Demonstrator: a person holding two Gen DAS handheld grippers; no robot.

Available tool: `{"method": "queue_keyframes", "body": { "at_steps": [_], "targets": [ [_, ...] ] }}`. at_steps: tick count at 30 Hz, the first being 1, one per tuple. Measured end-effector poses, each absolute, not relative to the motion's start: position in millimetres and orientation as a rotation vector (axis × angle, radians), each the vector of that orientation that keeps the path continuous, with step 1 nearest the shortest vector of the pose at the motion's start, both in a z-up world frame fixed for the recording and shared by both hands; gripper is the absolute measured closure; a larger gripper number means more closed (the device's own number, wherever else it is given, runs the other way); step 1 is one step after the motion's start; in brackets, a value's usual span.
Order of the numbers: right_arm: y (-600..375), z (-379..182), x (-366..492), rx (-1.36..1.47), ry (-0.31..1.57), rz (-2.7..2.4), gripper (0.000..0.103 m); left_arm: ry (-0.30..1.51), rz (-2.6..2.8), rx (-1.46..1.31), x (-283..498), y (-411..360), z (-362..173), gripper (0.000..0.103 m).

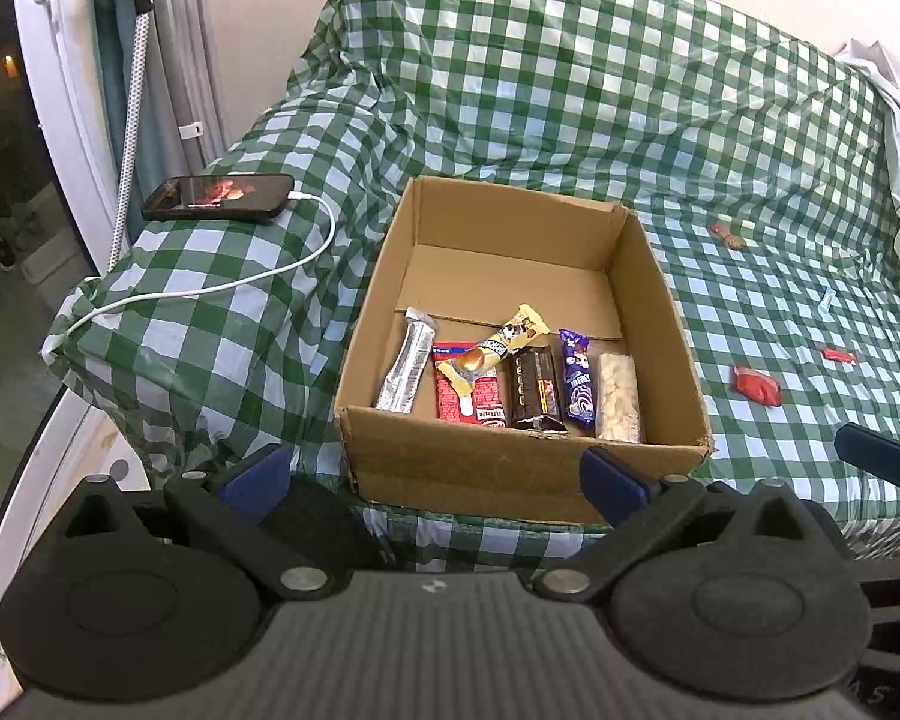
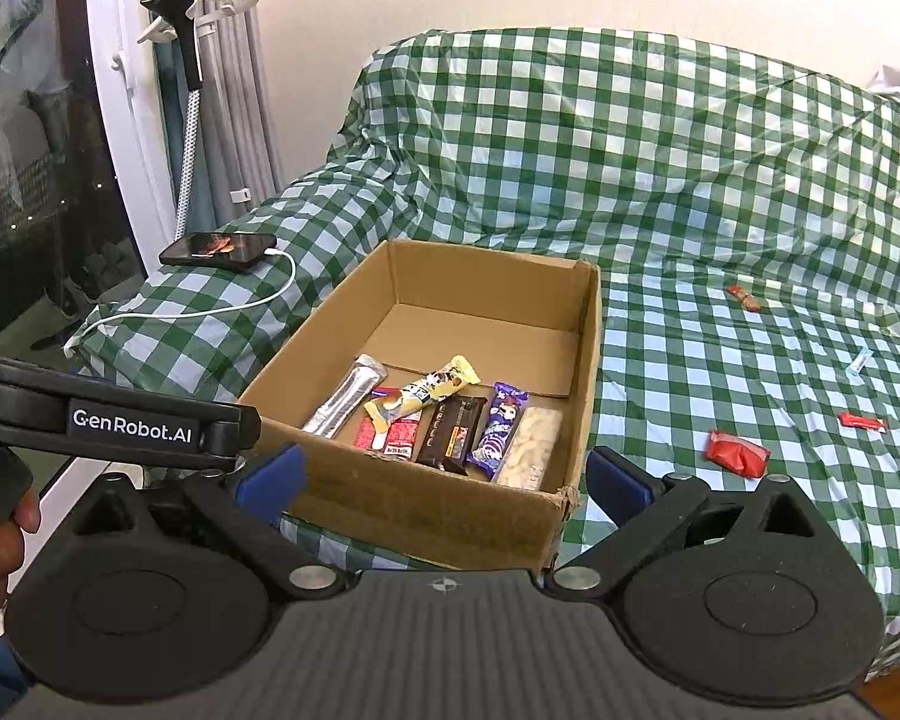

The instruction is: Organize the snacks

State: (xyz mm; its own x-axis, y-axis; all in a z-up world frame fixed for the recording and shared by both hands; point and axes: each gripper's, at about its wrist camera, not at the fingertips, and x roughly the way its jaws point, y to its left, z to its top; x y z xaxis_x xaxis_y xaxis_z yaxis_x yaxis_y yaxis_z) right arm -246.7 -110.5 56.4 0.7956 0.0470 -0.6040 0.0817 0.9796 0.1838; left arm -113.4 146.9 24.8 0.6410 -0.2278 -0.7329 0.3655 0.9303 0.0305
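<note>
Both your grippers, left and right, hang in front of the cardboard box with jaws spread wide, gripping nothing. Six snacks sit in the box's near end, and the red packet lies on the checkered cloth just right of it.

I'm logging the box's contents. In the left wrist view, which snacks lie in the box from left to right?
Silver bar → red pack → brown bar → purple bar → pale clear pack. The yellow bar lies across others, so I leave it out.
</note>
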Motion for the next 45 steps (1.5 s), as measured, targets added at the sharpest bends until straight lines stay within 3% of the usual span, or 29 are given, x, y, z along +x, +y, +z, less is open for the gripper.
{"method": "queue_keyframes", "body": {
  "at_steps": [29,45],
  "targets": [
    [-118.7,59.8,-254.2,0.22,0.636,-0.034,0.003,0.81,-0.341,0.225,-112.8,135.4,27.3,0.0],
    [-278.1,15.6,-270.3,0.366,0.621,-0.425,0.002,0.911,-0.488,0.288,-65.6,-15.2,32.2,0.0]
  ]
}}
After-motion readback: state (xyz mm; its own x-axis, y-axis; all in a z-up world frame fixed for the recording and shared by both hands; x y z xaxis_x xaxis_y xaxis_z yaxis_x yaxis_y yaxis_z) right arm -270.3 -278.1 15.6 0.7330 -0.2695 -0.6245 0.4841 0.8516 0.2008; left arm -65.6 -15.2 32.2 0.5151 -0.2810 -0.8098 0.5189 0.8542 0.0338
